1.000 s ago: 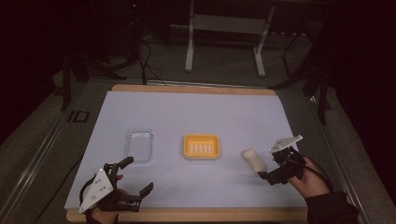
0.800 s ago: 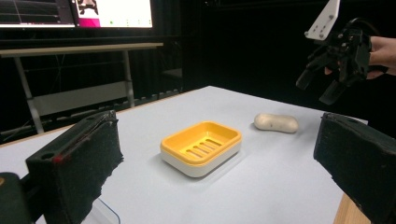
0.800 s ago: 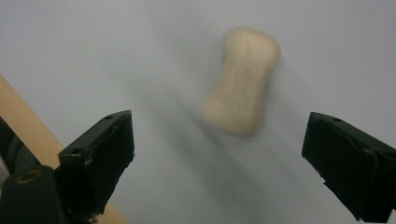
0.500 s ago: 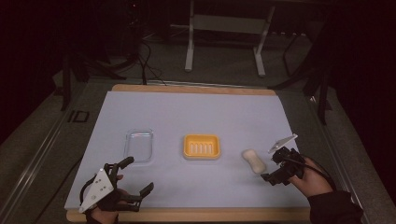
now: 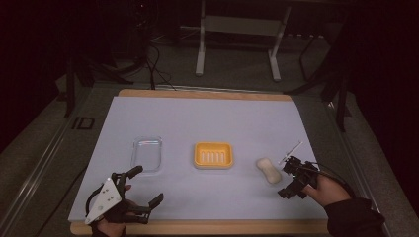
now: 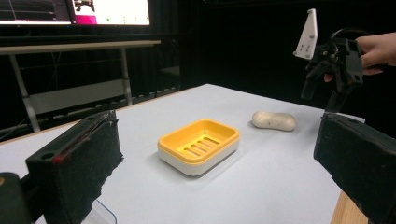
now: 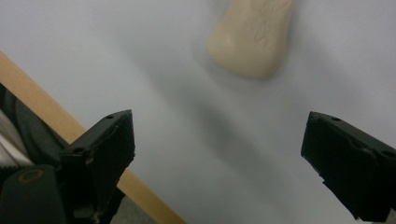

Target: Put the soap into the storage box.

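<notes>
Hovering just beside the soap bar (image 5: 267, 170), the right gripper (image 5: 291, 178) has its jaws wide apart. The left gripper (image 5: 144, 189), also spread and empty, rests near the table's (image 5: 207, 121) front edge, facing the yellow soap dish (image 5: 213, 155).

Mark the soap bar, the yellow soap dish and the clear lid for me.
soap bar (image 5: 268, 171), high view, middle of its top.
yellow soap dish (image 5: 213, 155), high view, slotted floor.
clear lid (image 5: 146, 153), high view, flat centre.

Site: lab, dark room | work table (image 5: 207, 118) with pale mat | bare metal table frame (image 5: 237, 29) behind | lit monitors (image 6: 74, 10) | cables on floor (image 5: 155, 64)
</notes>
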`<state>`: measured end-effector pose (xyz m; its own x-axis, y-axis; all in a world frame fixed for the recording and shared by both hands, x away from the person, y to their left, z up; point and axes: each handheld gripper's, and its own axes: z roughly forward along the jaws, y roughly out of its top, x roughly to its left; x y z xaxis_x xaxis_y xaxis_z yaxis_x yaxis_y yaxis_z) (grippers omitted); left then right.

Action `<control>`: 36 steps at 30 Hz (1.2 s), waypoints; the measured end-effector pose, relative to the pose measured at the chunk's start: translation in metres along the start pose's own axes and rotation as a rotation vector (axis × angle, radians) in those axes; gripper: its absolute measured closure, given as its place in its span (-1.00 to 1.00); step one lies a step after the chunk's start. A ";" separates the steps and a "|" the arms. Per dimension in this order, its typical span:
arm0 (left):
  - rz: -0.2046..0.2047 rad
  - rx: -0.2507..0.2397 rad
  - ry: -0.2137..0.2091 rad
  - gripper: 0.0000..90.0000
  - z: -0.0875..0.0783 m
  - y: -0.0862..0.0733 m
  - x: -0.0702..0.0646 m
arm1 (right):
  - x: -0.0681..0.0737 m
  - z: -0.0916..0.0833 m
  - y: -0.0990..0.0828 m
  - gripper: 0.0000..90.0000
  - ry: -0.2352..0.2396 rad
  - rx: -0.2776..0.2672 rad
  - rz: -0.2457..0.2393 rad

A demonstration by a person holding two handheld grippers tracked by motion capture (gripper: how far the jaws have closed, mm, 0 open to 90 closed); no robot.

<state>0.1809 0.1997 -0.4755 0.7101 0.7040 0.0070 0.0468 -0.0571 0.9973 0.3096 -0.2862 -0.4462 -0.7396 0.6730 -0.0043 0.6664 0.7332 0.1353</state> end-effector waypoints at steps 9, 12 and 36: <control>0.001 0.005 0.000 -0.98 0.001 0.000 0.000 | -0.007 0.011 0.003 -0.71 0.016 0.094 0.032; 0.001 0.007 -0.002 -0.98 0.001 0.000 0.000 | -0.008 0.012 0.004 -0.71 0.028 0.099 0.051; -0.001 0.008 -0.014 -0.98 0.002 0.000 0.000 | -0.013 0.025 0.025 -0.71 0.057 0.028 0.099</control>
<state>0.1819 0.1985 -0.4757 0.7201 0.6938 0.0049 0.0528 -0.0619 0.9967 0.3383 -0.2743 -0.4673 -0.6739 0.7360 0.0639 0.7380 0.6667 0.1042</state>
